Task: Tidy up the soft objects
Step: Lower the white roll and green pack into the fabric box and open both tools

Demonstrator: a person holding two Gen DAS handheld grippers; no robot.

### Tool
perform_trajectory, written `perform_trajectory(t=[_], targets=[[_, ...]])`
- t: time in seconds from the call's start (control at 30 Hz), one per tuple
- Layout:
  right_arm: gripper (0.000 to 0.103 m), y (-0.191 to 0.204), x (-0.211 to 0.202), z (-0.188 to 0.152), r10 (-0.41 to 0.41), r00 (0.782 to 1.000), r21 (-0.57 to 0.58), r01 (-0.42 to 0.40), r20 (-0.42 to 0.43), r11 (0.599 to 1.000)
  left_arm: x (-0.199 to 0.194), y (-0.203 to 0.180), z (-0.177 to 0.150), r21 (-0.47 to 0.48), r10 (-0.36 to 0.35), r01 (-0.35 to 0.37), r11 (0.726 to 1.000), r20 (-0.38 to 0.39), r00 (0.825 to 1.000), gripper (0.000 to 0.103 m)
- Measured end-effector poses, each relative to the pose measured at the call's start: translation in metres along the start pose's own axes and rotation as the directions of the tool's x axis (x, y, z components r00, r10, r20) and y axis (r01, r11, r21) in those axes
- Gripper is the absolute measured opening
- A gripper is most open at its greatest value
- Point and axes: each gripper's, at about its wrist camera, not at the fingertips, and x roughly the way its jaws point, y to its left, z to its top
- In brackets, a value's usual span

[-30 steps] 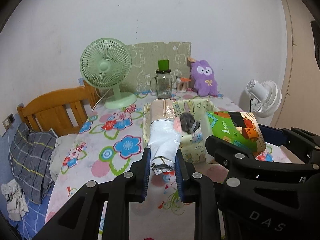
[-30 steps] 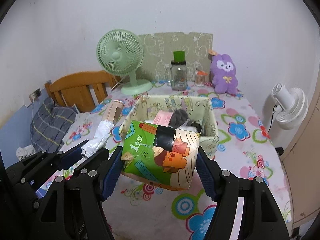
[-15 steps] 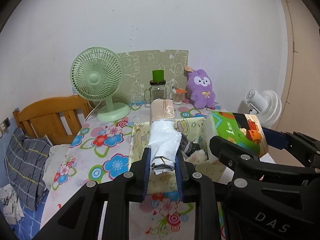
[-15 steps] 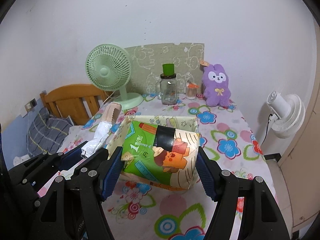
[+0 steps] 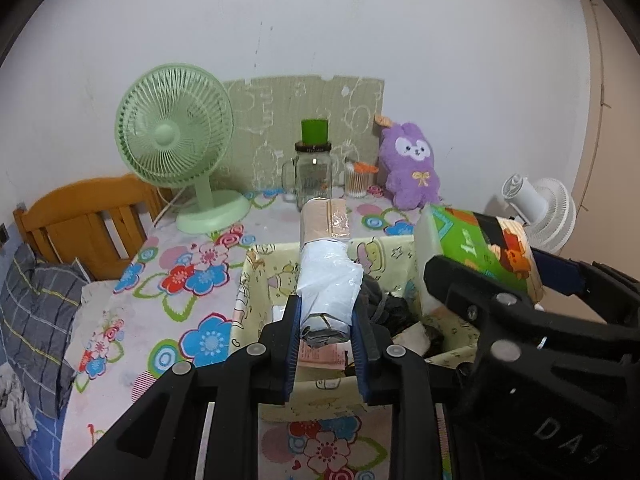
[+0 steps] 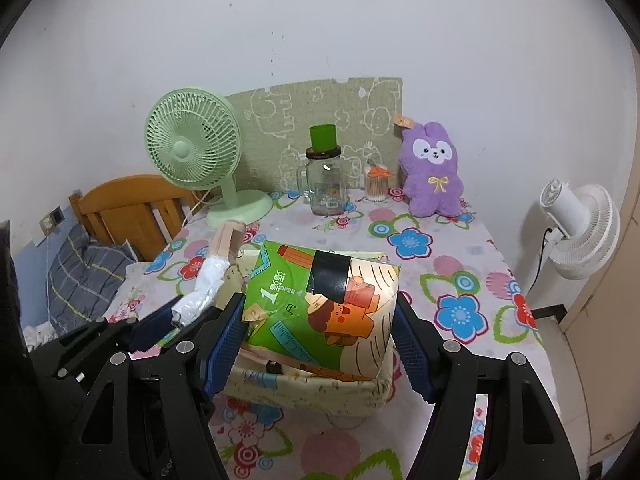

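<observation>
left claw opening around white plastic-wrapped roll | right claw grips green printed soft pack | release both low over pale-yellow fabric bin, 12 o'clock

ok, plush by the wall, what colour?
Purple, with a white face and a yellow bow; the plush shows best in the right wrist view.

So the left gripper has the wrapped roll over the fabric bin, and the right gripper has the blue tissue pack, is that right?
Not quite: the tissue pack in the right gripper is green, as the right wrist view shows. The left gripper, jaws opening, does have the wrapped roll between them over the fabric bin.
</observation>
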Motion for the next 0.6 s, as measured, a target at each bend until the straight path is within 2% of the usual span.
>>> perform_trajectory(t=[0.1,0.13,0.2,0.27,0.43,0.6], targets=[[0.072,-0.001,0.016,0.002,0.005,1.0,0.002,-0.005,-0.021,1.0,0.016,0.004,-0.002,-0.016,-0.003,0.002,1.0,-0.039,0.999,0.03],[0.072,-0.001,0.022,0.002,0.008,1.0,0.003,-0.008,-0.027,1.0,0.019,0.005,-0.003,-0.022,-0.005,0.004,1.0,-0.045,0.999,0.04],[0.072,-0.003,0.031,0.003,0.015,0.999,0.008,-0.015,-0.041,1.0,0.023,0.007,-0.004,-0.033,-0.001,-0.001,0.999,-0.048,0.999,0.05],[0.072,-0.004,0.041,0.004,0.021,0.998,0.012,-0.021,-0.053,1.0,0.027,0.007,-0.004,-0.037,-0.005,0.003,0.999,-0.054,0.999,0.067],[0.074,-0.004,0.055,0.003,0.04,0.997,0.024,-0.038,-0.073,0.999,0.035,0.007,-0.005,-0.027,-0.007,0.006,1.0,-0.068,0.998,0.075],[0.076,0.0,0.065,0.004,0.058,0.995,0.013,-0.058,-0.081,0.998,0.042,0.008,-0.004,-0.029,-0.005,0.003,1.0,-0.082,0.997,0.076]])
